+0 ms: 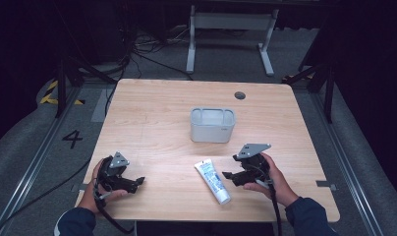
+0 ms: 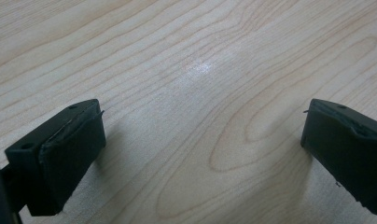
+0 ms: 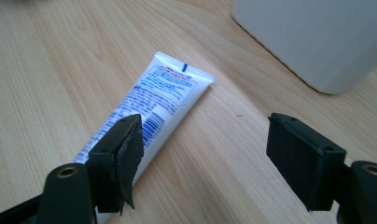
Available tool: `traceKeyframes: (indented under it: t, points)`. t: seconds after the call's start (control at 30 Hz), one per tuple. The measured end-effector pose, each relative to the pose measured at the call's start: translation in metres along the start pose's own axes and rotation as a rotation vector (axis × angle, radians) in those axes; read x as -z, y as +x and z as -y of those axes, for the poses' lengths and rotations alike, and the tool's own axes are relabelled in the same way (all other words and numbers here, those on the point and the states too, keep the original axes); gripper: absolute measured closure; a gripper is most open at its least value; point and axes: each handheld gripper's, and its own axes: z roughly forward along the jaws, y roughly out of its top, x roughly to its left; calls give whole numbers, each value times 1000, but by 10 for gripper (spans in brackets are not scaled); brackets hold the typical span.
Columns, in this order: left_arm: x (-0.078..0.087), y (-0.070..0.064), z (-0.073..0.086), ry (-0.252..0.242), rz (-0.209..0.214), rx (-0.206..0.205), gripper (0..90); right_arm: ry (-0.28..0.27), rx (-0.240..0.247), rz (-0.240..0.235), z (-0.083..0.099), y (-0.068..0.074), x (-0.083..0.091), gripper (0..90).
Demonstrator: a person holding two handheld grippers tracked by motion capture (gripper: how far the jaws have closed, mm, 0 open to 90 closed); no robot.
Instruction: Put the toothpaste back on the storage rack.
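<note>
Lying flat on the wooden table [image 1: 152,123], a white toothpaste tube [image 1: 212,181] with blue print is seen near the front edge, its crimped flat end turned toward the far side and its cap end toward the person. Just to its right, the right gripper [image 1: 229,176] is held low over the table, its jaws spread wide and nothing between them. In the right gripper view, the right gripper [image 3: 203,158] is seen pointing along the tabletop, with the tube [image 3: 151,100] running diagonally behind and partly under the left-hand jaw, while the gap between the jaws is occupied by bare wood; whether that jaw touches the tube cannot be told. A white two-compartment holder [image 1: 212,125] is placed upright at the middle of the table, well beyond the tube, and its lower wall [image 3: 317,37] is seen at the upper right of the right gripper view. The left gripper [image 1: 140,181] is held near the front left corner of the table, well apart from the tube. In the left gripper view, the left gripper [image 2: 203,140] is shown with jaws wide apart over plain wood grain, nothing being held.
</note>
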Motion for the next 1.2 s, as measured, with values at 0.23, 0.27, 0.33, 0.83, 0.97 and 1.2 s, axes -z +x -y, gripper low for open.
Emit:
traceKeyframes:
  t: [0.23, 0.27, 0.33, 0.83, 0.97, 1.2]
  points:
    - [0, 0, 0, 0, -1, 3, 2, 15, 12, -28, -10, 12, -10, 283]
    - [0, 0, 0, 0, -1, 2, 2, 18, 15, -27, -10, 13, -12, 283]
    - [0, 0, 0, 0, -1, 3, 2, 30, 18, -36, -11, 15, -15, 283]
    - [0, 1, 0, 1, 4, -4, 1, 88, 26, -59, -15, 26, -37, 282]
    - [0, 1, 0, 0, 6, -2, 1, 106, 21, -65, -16, 28, -42, 273]
    - [0, 1, 0, 0, 6, -3, 1, 175, 29, -73, -17, 32, -54, 266]
